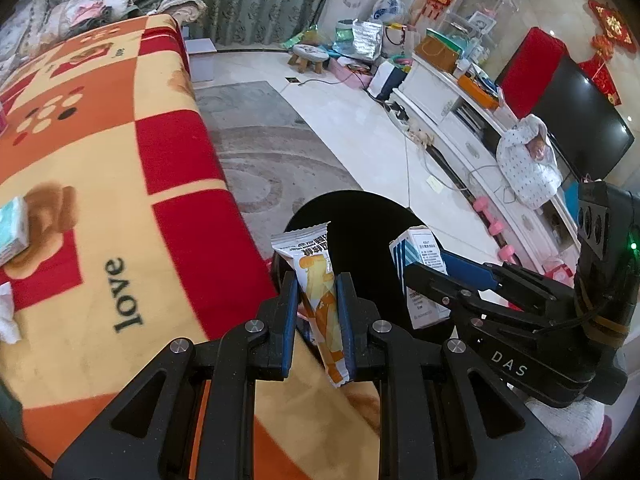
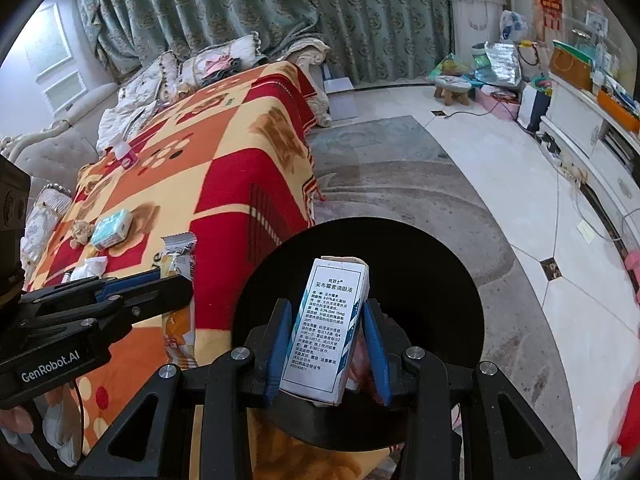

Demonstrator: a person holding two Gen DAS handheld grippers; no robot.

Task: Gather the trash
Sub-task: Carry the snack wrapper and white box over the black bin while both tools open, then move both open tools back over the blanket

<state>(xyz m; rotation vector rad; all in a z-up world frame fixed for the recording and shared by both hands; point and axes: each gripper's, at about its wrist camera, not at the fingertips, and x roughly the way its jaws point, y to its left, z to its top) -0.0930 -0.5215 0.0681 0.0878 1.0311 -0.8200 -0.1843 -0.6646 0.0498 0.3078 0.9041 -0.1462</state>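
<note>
My left gripper (image 1: 318, 300) is shut on an orange and white snack wrapper (image 1: 316, 276), held upright over the edge of the blanket-covered table (image 1: 120, 200). My right gripper (image 2: 328, 344) is shut on a small white and blue medicine box (image 2: 328, 328). Both hang above a round black bin (image 2: 360, 264) that stands on the floor beside the table. In the left wrist view the right gripper (image 1: 424, 264) and its box (image 1: 420, 272) come in from the right over the bin (image 1: 360, 216). The right wrist view shows the left gripper (image 2: 176, 280) with the wrapper (image 2: 180, 264) at the left.
On the red, orange and yellow blanket lie a tissue pack (image 2: 111, 229), crumpled white paper (image 2: 90, 266) and a small pink and white item (image 2: 126, 156). A grey rug (image 2: 400, 184) spreads around the bin. A white TV cabinet (image 1: 460, 120) and cables line the right wall.
</note>
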